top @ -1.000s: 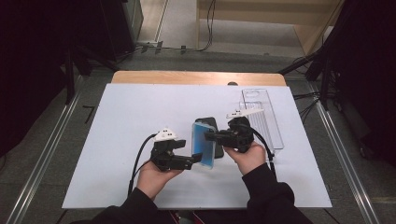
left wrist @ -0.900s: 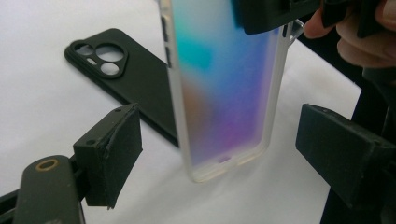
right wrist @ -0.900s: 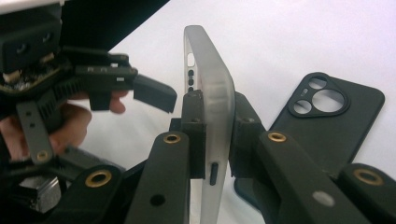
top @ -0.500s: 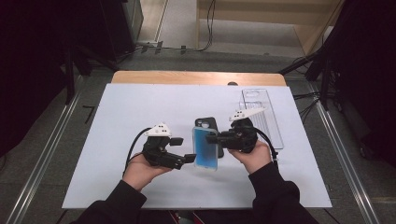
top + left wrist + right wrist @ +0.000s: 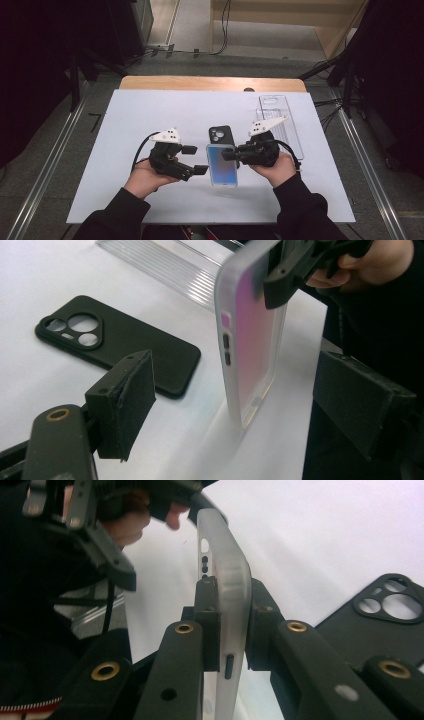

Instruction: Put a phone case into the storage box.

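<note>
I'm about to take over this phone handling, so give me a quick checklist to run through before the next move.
1. Right gripper shut on the frosted phone case: ok.
2. Case lifted, only its lower end near the white table: ok.
3. Left gripper open, jaws either side of the case but not touching: ok.
4. Black case lying flat, apart from the held case: ok.
5. Clear tray out of the way: ok.
6. Grip firmness: cannot tell.

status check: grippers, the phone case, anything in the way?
Right gripper clamped on frosted phone case, held above table. Left gripper open beside it, not touching. Black case flat behind; clear tray far right.
</note>
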Demonstrator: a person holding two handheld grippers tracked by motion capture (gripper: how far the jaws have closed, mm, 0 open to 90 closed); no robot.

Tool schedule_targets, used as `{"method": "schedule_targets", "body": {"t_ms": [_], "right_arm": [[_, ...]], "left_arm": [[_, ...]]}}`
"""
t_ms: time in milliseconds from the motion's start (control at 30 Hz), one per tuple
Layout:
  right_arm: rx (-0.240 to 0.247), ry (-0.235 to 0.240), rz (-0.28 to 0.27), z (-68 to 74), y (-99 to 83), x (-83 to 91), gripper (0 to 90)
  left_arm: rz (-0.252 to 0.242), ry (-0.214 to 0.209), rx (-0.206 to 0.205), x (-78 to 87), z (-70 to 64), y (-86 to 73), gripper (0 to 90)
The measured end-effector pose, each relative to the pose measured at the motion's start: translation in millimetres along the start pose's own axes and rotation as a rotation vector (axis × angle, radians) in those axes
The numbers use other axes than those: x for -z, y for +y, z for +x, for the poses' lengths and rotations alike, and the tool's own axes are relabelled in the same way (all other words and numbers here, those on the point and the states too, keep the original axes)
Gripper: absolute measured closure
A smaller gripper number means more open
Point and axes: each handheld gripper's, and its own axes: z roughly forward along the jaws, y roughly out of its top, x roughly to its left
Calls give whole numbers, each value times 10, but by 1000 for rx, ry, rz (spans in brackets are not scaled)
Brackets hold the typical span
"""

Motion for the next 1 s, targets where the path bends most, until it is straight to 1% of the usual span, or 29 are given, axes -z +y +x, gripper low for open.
{"method": "schedule_targets", "body": {"t_ms": [33, 167, 233, 267, 300, 367, 500, 533, 567, 600, 633, 733, 767, 833, 867, 933, 1000], "right_arm": [[4, 4, 5, 1, -4, 0, 774], [24, 46, 5, 7, -12, 1, 774], [39, 63, 7, 17, -13, -3, 774], [45, 69, 9, 19, -12, -8, 774], [54, 74, 10, 22, -12, -15, 774], [63, 85, 14, 30, -13, -28, 774], [92, 101, 18, 43, -13, -46, 774], [102, 106, 18, 45, -13, -50, 774], [102, 106, 18, 45, -13, -50, 774], [115, 119, 16, 48, -15, -54, 774], [120, 116, 13, 49, -17, -57, 774], [117, 123, 19, 51, -23, -64, 773], [118, 128, 20, 50, -26, -70, 773], [119, 132, 20, 53, -28, -77, 774], [122, 136, 19, 55, -27, -81, 774], [124, 149, 20, 61, -25, -89, 773], [125, 153, 18, 59, -25, -97, 773]], "left_arm": [[-2, -10, -3, 5, 3, 7, 175], [5, -34, -38, 9, 7, 43, 176], [8, -53, -52, 6, 12, 54, 191], [11, -71, -62, 10, 10, 55, 227], [13, -77, -79, 9, 3, 56, 277], [17, -88, -94, 2, -6, 63, 305], [10, -117, -86, -11, 3, 70, 380], [10, -117, -86, -11, 3, 70, 391], [5, -121, -84, -9, 5, 70, 391], [-7, -131, -81, -4, 12, 74, 439], [-7, -136, -76, 1, 14, 77, 458], [-18, -144, -79, 11, 23, 82, 551], [-15, -157, -74, 13, 28, 84, 594], [2, -179, -78, 5, 29, 85, 668], [9, -178, -81, 1, 20, 87, 704], [4, -198, -80, 0, 27, 95, 776], [14, -211, -83, 8, 28, 103, 802]]}}
